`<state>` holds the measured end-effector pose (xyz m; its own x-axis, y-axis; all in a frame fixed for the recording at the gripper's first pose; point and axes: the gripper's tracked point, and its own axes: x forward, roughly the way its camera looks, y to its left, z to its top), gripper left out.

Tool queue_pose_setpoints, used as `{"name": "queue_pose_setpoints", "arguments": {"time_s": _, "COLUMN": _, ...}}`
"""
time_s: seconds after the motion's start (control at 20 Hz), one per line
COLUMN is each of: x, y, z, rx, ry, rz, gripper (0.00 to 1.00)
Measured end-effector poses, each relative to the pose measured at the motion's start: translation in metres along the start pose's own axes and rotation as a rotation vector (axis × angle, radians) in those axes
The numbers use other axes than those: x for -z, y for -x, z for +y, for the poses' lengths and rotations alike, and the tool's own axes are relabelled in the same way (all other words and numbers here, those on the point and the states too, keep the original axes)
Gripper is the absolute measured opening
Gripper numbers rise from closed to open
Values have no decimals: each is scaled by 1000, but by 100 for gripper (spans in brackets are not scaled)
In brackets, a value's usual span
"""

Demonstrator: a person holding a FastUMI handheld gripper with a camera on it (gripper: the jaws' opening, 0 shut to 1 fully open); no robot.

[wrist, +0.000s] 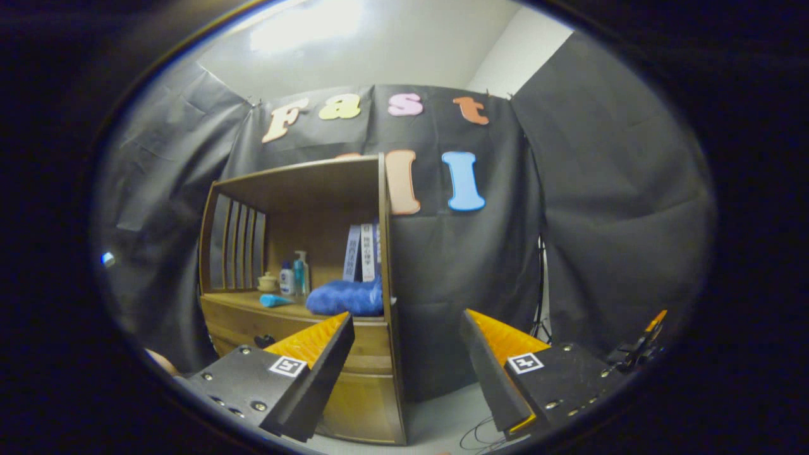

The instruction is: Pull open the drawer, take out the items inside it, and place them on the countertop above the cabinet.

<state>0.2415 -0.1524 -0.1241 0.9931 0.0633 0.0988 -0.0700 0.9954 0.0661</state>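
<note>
I have the gripper (404, 328) held with its jaws spread wide, nothing between them. Ahead of the left finger stands the wooden cabinet (297, 303). Its drawer (265, 332) sits shut just under the countertop (284, 311), a dark knob (264, 340) on its pale wood front. The left finger covers part of the drawer front, so I cannot see its full width. On the countertop beyond the finger lie a blue cloth (347, 298), a small teal item (276, 301), two bottles (294, 277) and a small jar (267, 282). Upright books (361, 253) stand behind the cloth. The drawer's contents are hidden.
</note>
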Motion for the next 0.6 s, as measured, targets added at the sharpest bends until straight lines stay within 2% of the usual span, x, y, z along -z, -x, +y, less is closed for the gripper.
{"name": "queue_pose_setpoints", "arguments": {"time_s": 0.1, "x": 9, "y": 3, "z": 7, "rx": -50, "ry": -36, "rz": 41, "gripper": 99}}
{"name": "queue_pose_setpoints", "arguments": {"time_s": 0.3, "x": 4, "y": -3, "z": 26, "rx": -173, "ry": -97, "rz": 33, "gripper": 100}}
{"name": "queue_pose_setpoints", "arguments": {"time_s": 0.6, "x": 11, "y": -10, "z": 39, "rx": -247, "ry": -127, "rz": 61, "gripper": 100}}
